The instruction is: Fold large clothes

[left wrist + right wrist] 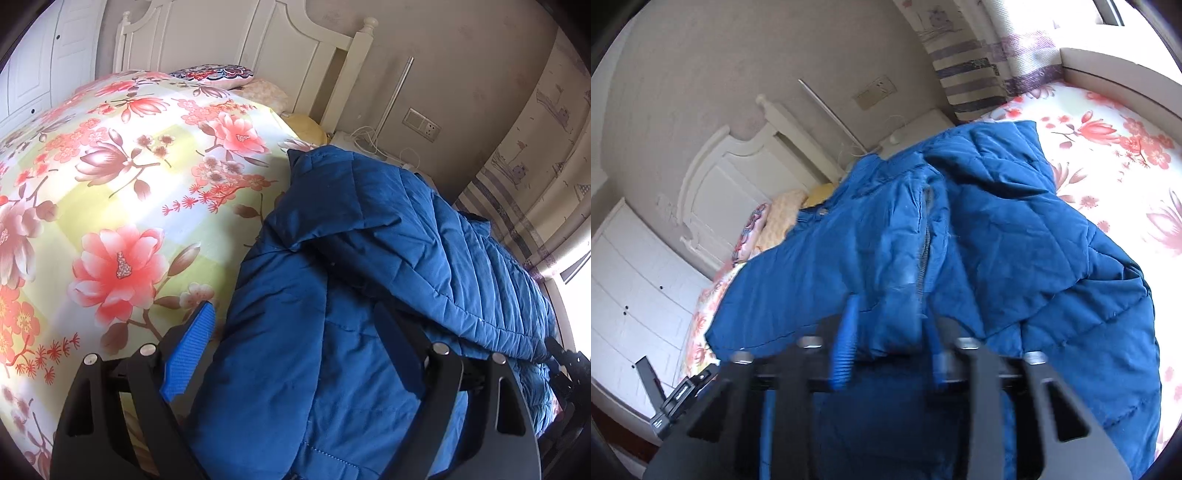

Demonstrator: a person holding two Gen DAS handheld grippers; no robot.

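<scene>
**Blue quilted jacket heaped on a floral bed, one pair of fingers spread, the other pinching**

Left wrist view: to the left of the fingers lies the bedspread [122, 192], pale yellow and white with large pink flowers, and beyond it the white headboard [266, 55] with a patterned pillow [216, 75] at its foot. The left gripper [295, 354] has its fingers [192, 354] spread wide; the left one, with its blue ribbed pad, is over the bedspread just beside the jacket's edge, and the right one is over the cloth. Between them lies a smooth lobe of the blue quilted jacket [369, 240], not pinched. To the right of the fingers the jacket rises in a folded, ribbed heap; past it a striped curtain [517, 184] hangs by a bright window, and a wall socket [423, 123] sits above a white bedside unit with cables.

Right wrist view: left of the fingers stand white cupboard doors [635, 288] and the headboard. The right gripper [890, 354] has its fingers [844, 354] drawn close, pinching a fold of the jacket at its near edge, where a dark zip runs away from the fingers; this part is blurred. To the right the jacket spreads over the floral bedspread towards the window.
</scene>
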